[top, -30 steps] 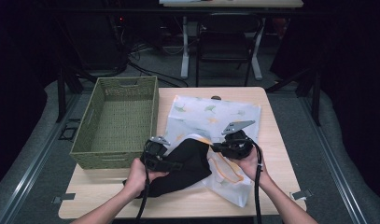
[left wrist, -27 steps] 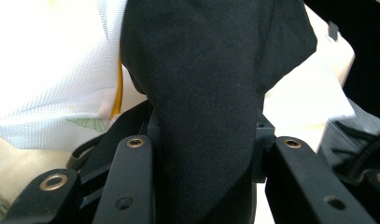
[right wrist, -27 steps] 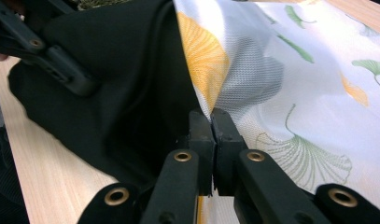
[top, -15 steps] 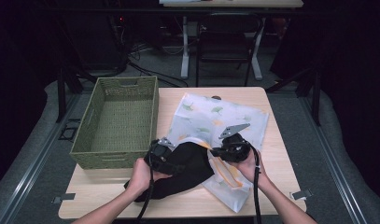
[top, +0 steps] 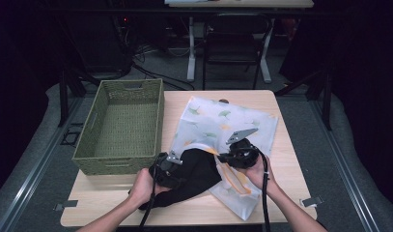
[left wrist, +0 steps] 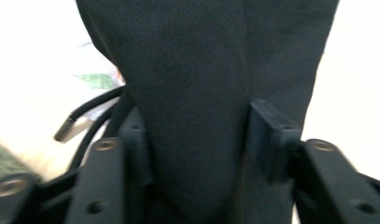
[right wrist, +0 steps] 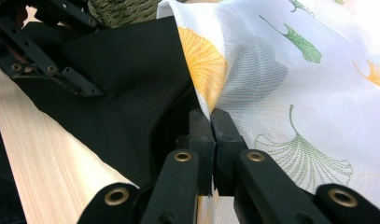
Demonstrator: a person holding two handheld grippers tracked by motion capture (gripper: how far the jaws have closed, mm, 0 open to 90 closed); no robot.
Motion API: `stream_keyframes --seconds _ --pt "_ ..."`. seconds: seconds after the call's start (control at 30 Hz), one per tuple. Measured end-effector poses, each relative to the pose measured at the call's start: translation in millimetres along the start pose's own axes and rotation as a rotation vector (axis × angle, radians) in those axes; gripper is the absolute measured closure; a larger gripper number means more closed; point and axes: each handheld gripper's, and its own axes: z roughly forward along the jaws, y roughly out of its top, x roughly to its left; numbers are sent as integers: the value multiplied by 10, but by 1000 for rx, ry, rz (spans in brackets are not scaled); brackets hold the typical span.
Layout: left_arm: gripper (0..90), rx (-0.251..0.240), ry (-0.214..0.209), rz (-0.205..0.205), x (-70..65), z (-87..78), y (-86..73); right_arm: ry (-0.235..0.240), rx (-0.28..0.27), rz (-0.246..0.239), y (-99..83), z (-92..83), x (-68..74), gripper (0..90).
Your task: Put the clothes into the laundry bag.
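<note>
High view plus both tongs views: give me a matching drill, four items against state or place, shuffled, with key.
Items:
1. black cloth
2. leaf-print white cloth
3. woven basket
4. left tongs

States:
A. empty, at the table's left
B. pinched at an edge by the right tongs
C. jaws apart around a dark fold
D. lying partly over the printed cloth

Pairs: 1-D, 2-B, 3-A, 4-C

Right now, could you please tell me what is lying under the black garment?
The black garment lies partly on the leaf-print white fabric and partly on the bare wooden table. The left gripper clamps it; the right gripper pinches the white fabric. Anything beneath the garment's middle is covered.
</note>
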Motion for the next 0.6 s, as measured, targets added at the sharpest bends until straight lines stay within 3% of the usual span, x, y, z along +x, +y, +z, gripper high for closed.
stream_keyframes --seconds 0.13,0.33,0.6 --pt "635 -13 -25 -3 -5 -27 -3 -1 -1 -5 4 -2 7 889" --pt "649 -57 -59 -29 9 -132 14 -1 -7 -10 14 -22 15 889" --pt "649 -123 -59 -23 -55 -261 145 -1 -45 -11 64 -87 41 889"
